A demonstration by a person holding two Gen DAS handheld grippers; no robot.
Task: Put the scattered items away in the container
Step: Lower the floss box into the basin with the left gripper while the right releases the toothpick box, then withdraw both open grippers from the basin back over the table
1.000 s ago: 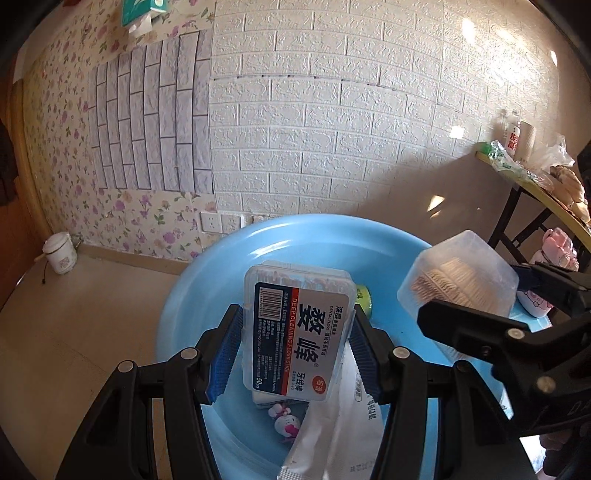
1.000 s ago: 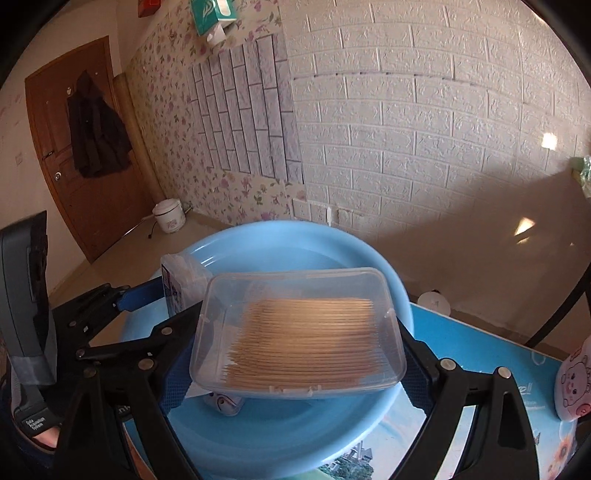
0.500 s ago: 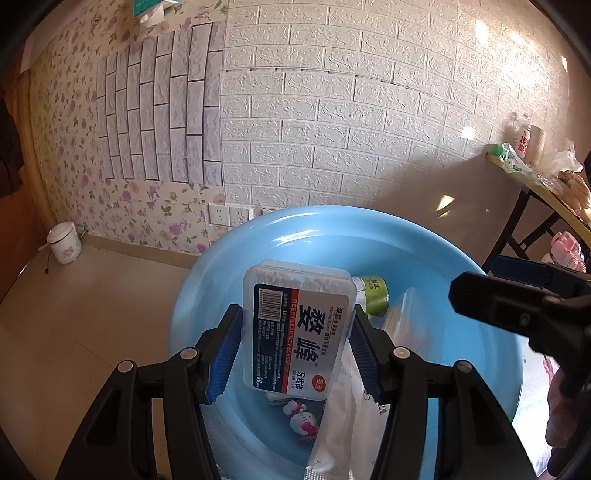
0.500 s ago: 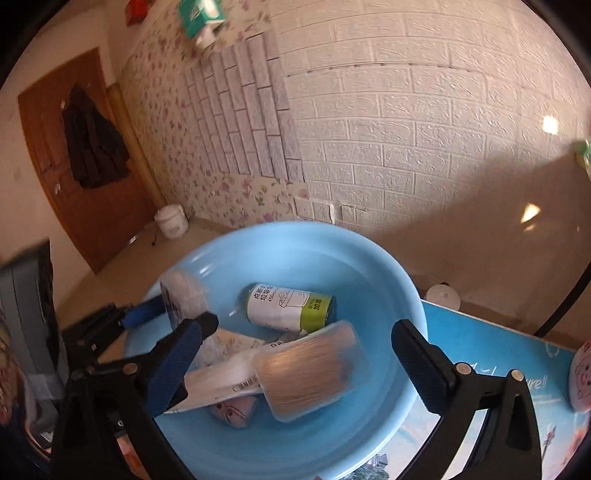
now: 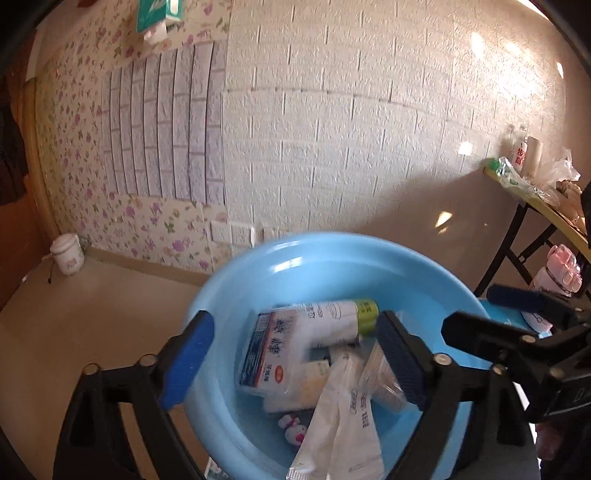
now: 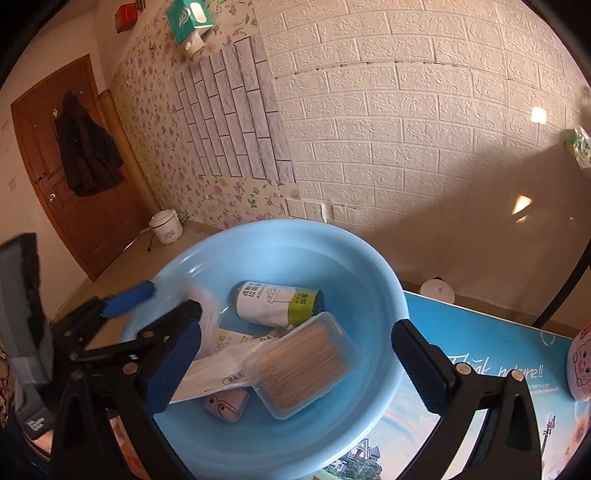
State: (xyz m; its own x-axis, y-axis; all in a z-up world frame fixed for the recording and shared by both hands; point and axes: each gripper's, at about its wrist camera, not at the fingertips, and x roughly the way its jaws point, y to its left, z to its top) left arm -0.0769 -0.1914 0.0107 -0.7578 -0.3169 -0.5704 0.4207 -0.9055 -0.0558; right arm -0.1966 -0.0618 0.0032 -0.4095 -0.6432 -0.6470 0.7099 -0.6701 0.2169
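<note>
Both boxes dropped into the blue basin (image 6: 384, 280); left gripper (image 5: 295, 363) jaws opening, right gripper (image 6: 295, 363) jaws spread, nothing pinched; lift both clear without nudging the rim.

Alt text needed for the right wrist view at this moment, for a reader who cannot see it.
A blue basin on a table holds a clear box of toothpicks, a white and green roll, white packets and a small pink toy. The right gripper hangs open above it, holding nothing.

White rice cooker (image 6: 167, 231) on floor beside brown door (image 6: 70, 177); dark coat (image 6: 86, 147) hanging there; green tissue box (image 6: 188, 18) high on wall.
</note>
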